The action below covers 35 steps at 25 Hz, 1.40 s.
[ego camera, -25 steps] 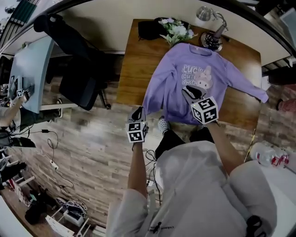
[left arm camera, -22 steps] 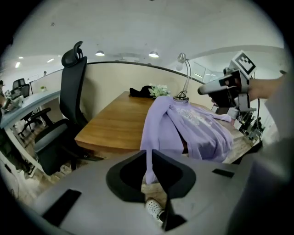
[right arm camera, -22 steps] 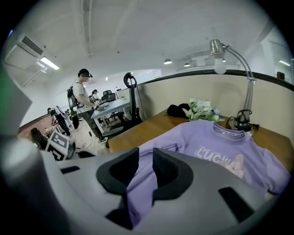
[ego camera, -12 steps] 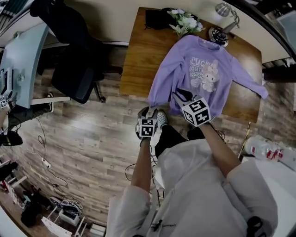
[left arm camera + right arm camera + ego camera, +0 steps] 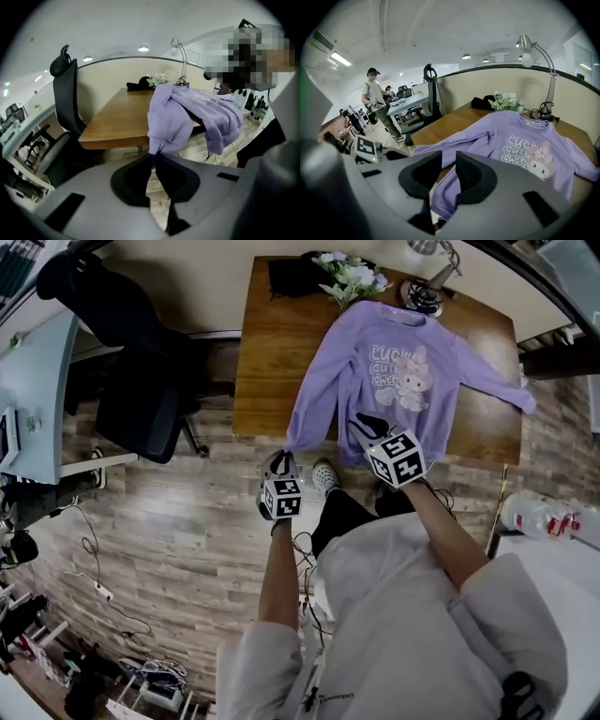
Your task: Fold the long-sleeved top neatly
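A lilac long-sleeved top with a bunny print lies front up on the wooden table. One sleeve hangs over the near left edge. My left gripper is below that edge; its jaws have just been closing and now pinch the ribbed cuff at their tips. My right gripper hovers at the top's near hem. In the right gripper view its jaws stand apart, with the sleeve and the body of the top beyond them and nothing pressed between the pads.
A black office chair stands left of the table. Flowers, a dark bundle and a desk lamp line the far edge. A grey desk is at far left. A person stands in the distance.
My left gripper came down and in to the hanging sleeve end and closed on the cuff. My right gripper drew back from the printed chest to the near hem.
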Tool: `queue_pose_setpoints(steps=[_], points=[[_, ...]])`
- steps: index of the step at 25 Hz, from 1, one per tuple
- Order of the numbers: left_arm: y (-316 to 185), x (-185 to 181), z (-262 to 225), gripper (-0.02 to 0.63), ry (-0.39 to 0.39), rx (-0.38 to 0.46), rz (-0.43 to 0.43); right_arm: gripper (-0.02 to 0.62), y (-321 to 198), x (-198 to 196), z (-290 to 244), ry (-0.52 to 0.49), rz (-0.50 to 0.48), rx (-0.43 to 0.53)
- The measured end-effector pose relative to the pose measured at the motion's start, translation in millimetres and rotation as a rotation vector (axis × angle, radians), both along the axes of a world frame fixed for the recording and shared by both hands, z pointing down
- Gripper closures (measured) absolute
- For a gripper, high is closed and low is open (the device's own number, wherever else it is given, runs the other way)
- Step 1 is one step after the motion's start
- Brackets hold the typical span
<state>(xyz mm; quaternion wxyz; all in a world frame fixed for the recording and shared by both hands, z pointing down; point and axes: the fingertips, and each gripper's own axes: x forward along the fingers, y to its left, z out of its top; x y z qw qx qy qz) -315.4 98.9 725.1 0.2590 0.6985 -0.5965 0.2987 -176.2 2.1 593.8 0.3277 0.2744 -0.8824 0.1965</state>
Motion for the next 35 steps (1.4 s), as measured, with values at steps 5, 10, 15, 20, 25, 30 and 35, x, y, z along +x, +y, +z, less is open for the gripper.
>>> queue_pose_setpoints(steps=[5, 10, 15, 20, 25, 30, 35], points=[[-19.7, -61.1, -61.6, 0.561, -0.215, 0.097, 0.007, 0.499, -6.5, -2.8, 0.5, -0.030, 0.029, -0.013], [-83.7, -122.0, -124.9, 0.561, -0.452, 0.161, 0.117, 0.503, -8.0, -7.7, -4.9, -0.063, 0.057, -0.017], [-152.0, -162.6, -276.5, 0.561, -0.808, 0.463, 0.141, 0.508, -12.9, -3.7, -15.0, -0.081, 0.084, 0.007], [-146.4, -204.2, -193.0, 0.561, -0.971, 0.245, 0.224, 0.511, -10.3, 15.5, -2.3, -0.065, 0.127, -0.027], [-135.6, -210.4, -122.8, 0.561, -0.896, 0.105, 0.249, 0.511, -8.9, 33.8, 6.6, -0.035, 0.148, -0.045], [-120.7, -208.8, -86.2, 0.560, -0.845, 0.053, 0.224, 0.511, -8.8, 48.7, 13.3, -0.019, 0.171, -0.058], [-75.9, -216.6, -48.5, 0.558, -0.791, -0.038, 0.201, 0.511, -7.0, 44.9, 17.3, -0.013, 0.151, -0.069]])
